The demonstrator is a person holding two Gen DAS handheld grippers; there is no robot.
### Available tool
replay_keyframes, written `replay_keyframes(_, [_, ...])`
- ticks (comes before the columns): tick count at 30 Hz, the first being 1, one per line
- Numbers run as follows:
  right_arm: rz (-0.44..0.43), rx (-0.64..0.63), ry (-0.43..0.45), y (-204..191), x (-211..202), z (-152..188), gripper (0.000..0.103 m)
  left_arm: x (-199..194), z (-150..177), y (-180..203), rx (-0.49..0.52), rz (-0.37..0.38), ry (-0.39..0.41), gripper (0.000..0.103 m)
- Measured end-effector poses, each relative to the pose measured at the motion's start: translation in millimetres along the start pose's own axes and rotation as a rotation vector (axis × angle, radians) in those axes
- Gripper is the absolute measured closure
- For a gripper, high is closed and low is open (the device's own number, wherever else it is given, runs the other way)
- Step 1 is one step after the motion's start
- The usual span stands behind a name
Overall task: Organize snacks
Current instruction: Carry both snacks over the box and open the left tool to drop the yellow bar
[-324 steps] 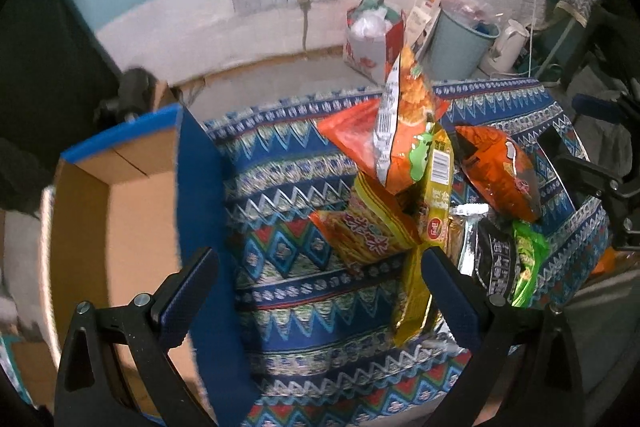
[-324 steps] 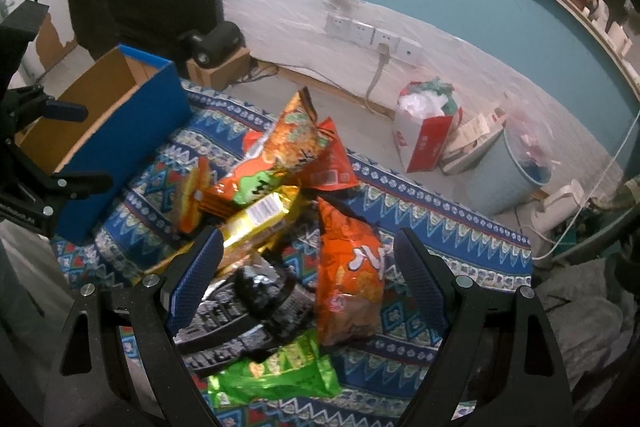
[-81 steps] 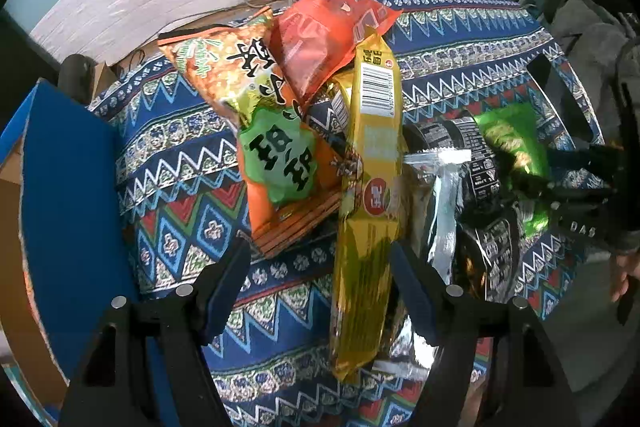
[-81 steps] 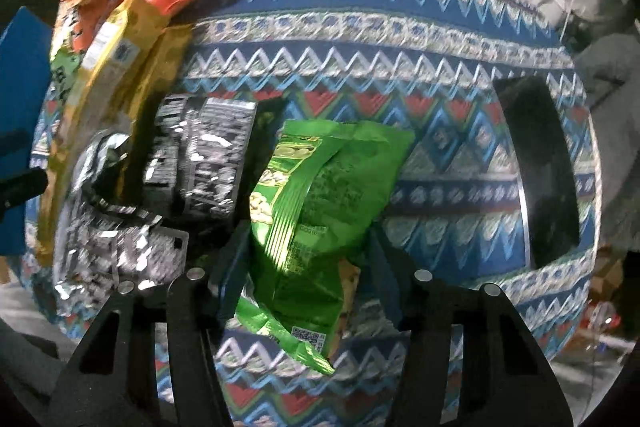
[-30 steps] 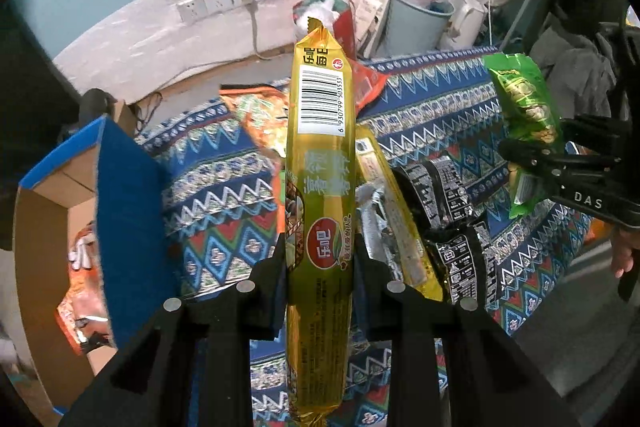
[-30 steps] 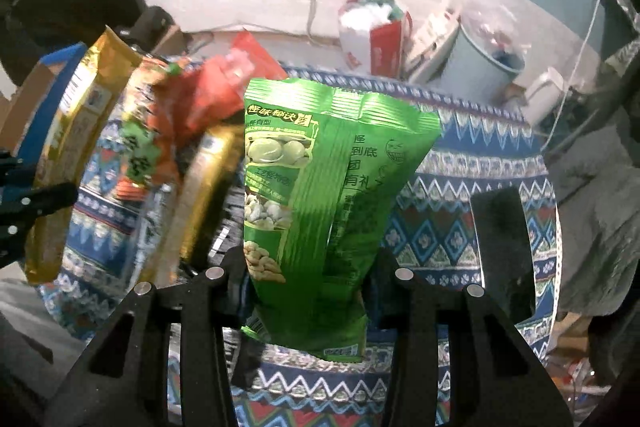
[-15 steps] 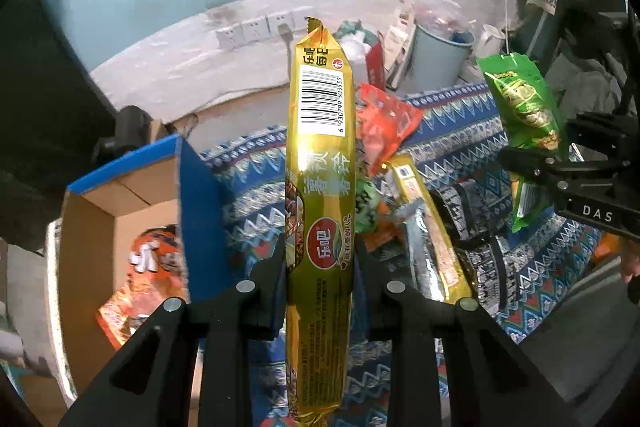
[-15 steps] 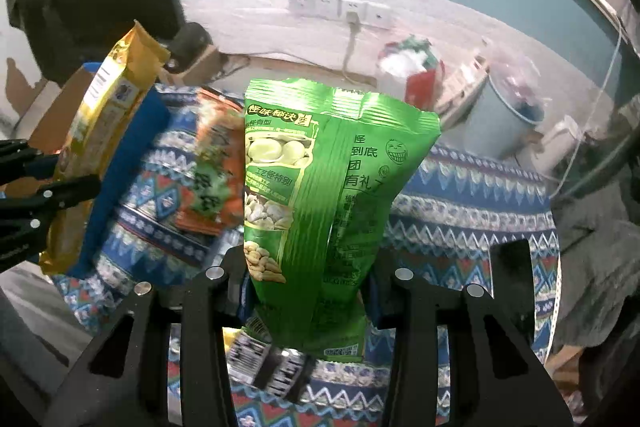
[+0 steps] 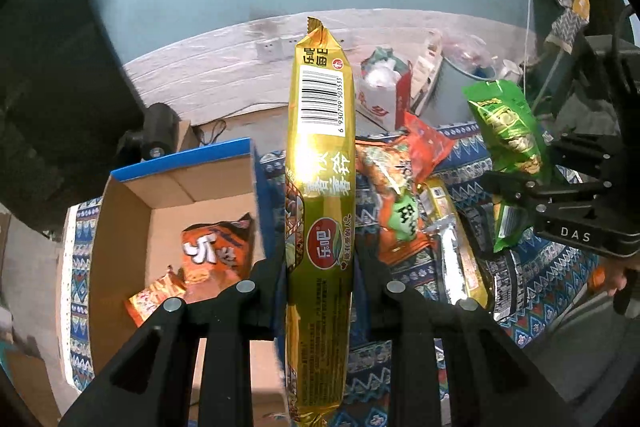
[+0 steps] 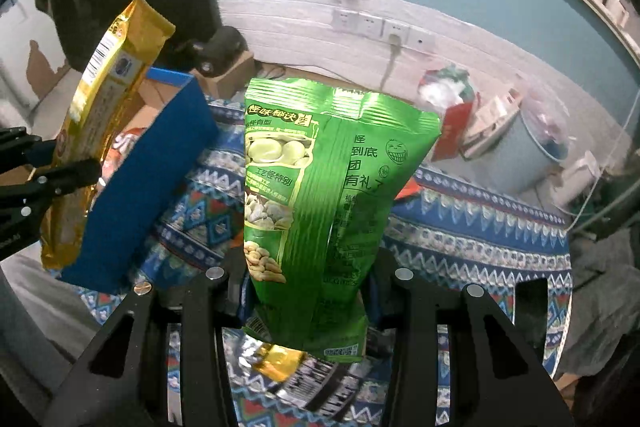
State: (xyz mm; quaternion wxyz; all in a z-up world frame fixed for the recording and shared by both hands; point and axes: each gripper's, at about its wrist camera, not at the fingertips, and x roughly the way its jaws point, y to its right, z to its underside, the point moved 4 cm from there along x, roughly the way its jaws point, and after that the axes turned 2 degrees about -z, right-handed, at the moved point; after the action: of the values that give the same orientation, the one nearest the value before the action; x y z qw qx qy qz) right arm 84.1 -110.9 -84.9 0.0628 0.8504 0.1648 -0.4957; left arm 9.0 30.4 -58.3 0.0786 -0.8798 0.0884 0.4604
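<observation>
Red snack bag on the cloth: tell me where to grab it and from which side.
Take the red snack bag by its raised upper corner, coming from above. That corner sticks up free of the pile, while its lower end is tucked under the orange-and-green bag.

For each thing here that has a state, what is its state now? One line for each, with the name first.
left gripper: shut on the gold packet
gold packet: held upright, off the table
right gripper: shut on the green bag
green bag: held upright, off the table
cardboard box: open, two orange snack bags inside
orange snack bags: lying in the box
</observation>
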Motion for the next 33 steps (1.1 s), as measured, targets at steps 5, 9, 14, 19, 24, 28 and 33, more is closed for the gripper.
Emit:
replay_keyframes(5, [-0.02, -0.027, 0.006, -21.7, 2.8, -13.6, 0.063, -3.4, 5.2, -18.7, -0.021, -0.022, 0.007, 0.076])
replay_keyframes(9, [-0.042, -0.055, 0.009, -42.7, 6.9, -25.6, 0.063, -6.4, 10.1, -39.1, -0.05, -0.045, 0.012, 0.076])
replay_keyframes(14, [-0.076, -0.089, 0.007, -70.4, 15.0, -40.1, 0.063, -5.7, 16.3, -62.8, -0.082, -0.072, 0.006, 0.076])
replay_keyframes(19, [-0.109, -0.125, 0.0, -101.3, 26.1, -54.9, 0.063, -4.1, 25.3, -90.7, -0.137, -0.095, -0.008, 0.076])
replay_keyframes(24, [-0.136, -0.159, -0.006, -130.0, 35.6, -66.7, 0.063, -0.6, 34.1, -116.2, -0.187, -0.113, -0.02, 0.076])
replay_keyframes(28, [-0.162, -0.177, -0.011, -151.5, 45.4, -74.9, 0.063, 3.4, 40.9, -136.1, -0.23, -0.123, -0.031, 0.075])
replay_keyframes(33, [-0.19, -0.186, -0.02, -173.1, 55.5, -82.2, 0.063, 5.9, 47.2, -156.3, -0.267, -0.145, -0.044, 0.075])
